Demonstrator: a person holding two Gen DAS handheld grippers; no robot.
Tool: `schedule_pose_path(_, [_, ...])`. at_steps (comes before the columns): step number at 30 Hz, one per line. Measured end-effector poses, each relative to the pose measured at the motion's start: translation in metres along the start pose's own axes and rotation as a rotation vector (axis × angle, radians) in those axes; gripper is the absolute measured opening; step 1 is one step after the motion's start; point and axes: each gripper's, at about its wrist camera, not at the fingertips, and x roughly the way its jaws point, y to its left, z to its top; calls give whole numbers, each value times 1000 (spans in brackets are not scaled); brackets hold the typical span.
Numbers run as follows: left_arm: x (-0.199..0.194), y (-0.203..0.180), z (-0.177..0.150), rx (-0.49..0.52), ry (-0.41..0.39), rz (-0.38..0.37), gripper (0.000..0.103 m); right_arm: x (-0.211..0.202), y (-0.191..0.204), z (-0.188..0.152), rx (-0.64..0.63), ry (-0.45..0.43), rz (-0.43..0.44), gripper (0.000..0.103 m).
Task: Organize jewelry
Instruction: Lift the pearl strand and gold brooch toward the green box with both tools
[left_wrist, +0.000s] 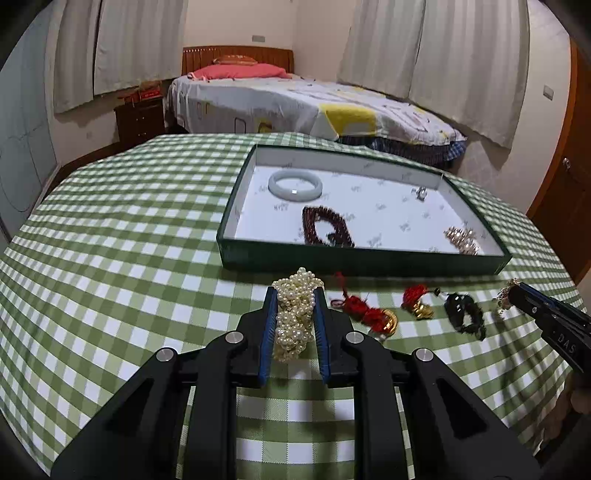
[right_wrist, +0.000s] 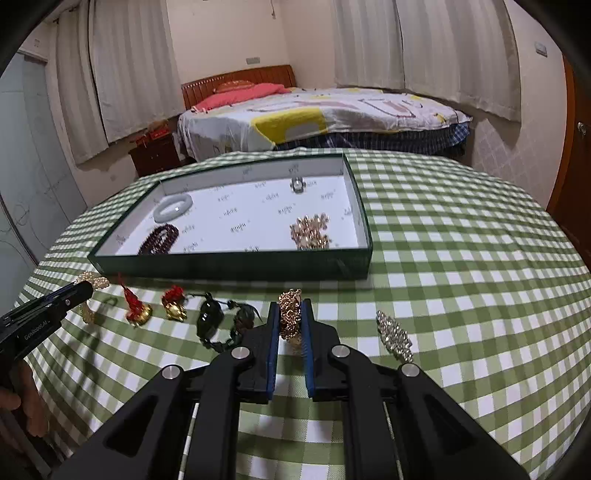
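My left gripper (left_wrist: 295, 295) is shut on a bunch of cream pearl strands (left_wrist: 295, 314), held just above the checked cloth in front of the green tray (left_wrist: 362, 264). My right gripper (right_wrist: 291, 310) is shut on a gold chain bracelet (right_wrist: 290, 317), also in front of the tray (right_wrist: 236, 266). The tray holds a white jade bangle (left_wrist: 294, 184), dark red beads (left_wrist: 325, 225), a rose-gold chain (right_wrist: 309, 230) and a small silver ring (right_wrist: 297, 184).
On the cloth before the tray lie two red-tasselled gold charms (right_wrist: 138, 308) (right_wrist: 174, 304), a black bead bracelet (right_wrist: 218, 323) and a crystal brooch (right_wrist: 394, 335). A bed (left_wrist: 303, 103) stands behind the table.
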Motion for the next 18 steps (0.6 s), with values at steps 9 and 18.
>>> schedule_pose_path(9, [-25, -6, 22, -12, -78, -23, 19, -18, 5, 18, -1, -61, 18, 12])
schedule_pose_path(18, [-42, -21, 61, -15, -180, -66, 19, -37, 13, 62, -35, -177, 31, 12])
